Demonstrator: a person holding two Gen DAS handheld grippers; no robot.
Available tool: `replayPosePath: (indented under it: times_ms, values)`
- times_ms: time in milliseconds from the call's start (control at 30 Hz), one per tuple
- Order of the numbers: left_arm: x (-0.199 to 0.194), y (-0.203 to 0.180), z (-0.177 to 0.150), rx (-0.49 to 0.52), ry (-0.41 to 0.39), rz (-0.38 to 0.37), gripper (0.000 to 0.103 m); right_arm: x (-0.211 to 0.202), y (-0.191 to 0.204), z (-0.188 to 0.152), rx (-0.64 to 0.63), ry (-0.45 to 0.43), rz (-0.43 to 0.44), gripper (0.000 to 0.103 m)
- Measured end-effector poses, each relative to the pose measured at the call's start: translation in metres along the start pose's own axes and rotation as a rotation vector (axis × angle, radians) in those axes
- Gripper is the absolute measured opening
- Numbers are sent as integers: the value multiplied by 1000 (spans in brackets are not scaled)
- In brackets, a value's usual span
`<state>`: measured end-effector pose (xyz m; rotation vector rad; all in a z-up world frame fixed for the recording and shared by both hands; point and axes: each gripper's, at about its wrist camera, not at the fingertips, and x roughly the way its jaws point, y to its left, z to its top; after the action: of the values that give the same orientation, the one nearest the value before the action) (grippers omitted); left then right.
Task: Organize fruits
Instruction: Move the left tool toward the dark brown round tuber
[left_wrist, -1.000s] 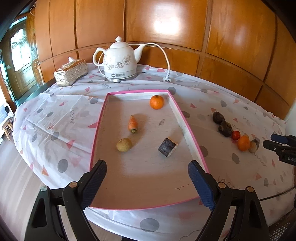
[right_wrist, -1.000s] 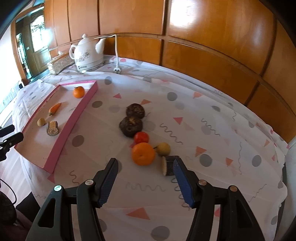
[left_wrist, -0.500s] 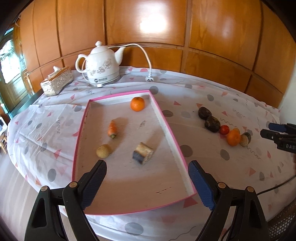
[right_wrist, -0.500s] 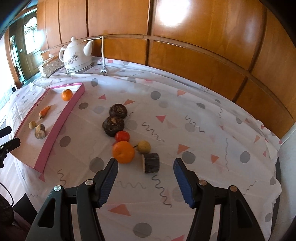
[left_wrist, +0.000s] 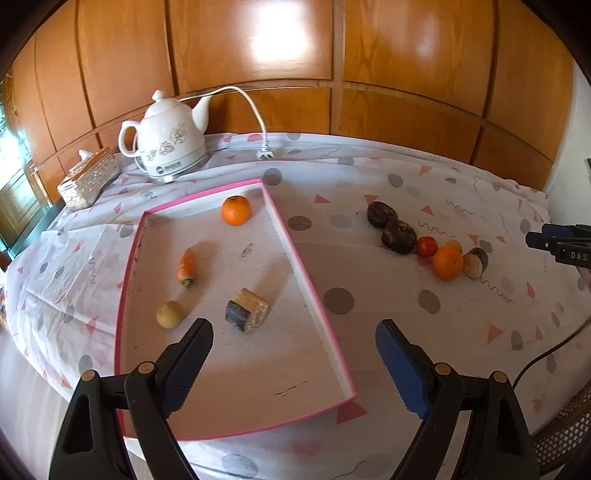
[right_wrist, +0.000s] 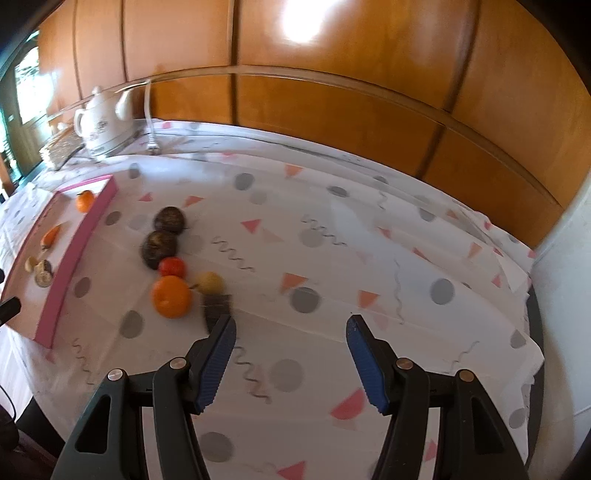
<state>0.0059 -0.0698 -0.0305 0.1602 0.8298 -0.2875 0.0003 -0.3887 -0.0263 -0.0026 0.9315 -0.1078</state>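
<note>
Left wrist: patterned tablecloth (left_wrist: 388, 192), wood-panel wall (left_wrist: 406, 59), kettle (left_wrist: 168, 149)

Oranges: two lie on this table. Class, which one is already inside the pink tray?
The smaller orange near the pink tray's far end, by the kettle. The larger orange lies outside on the tablecloth, beside a red tomato.

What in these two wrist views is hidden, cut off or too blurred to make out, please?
- Dark cut piece: right wrist view, motion-blurred, its near end behind the right gripper finger.
- Pale round fruit: left wrist view, mostly behind the loose orange.
- Kettle logo: too small.
</note>
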Motion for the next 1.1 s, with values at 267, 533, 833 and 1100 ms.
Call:
replayPosePath:
  times_ms: [267,533,833,1100]
  values:
    - [7,-25,7,59,9,-25,90,7,-45,-6,108,17,-65,63]
    - [21,-41,18,70,37,-51,90,18,-79,-15,240,47,-112,63]
    - [40,-55,27,79,73,-77,90,22,-111,-25,389,84,-167,63]
    - [61,-61,39,61,108,-93,90,24,-128,-31,458,102,-208,63]
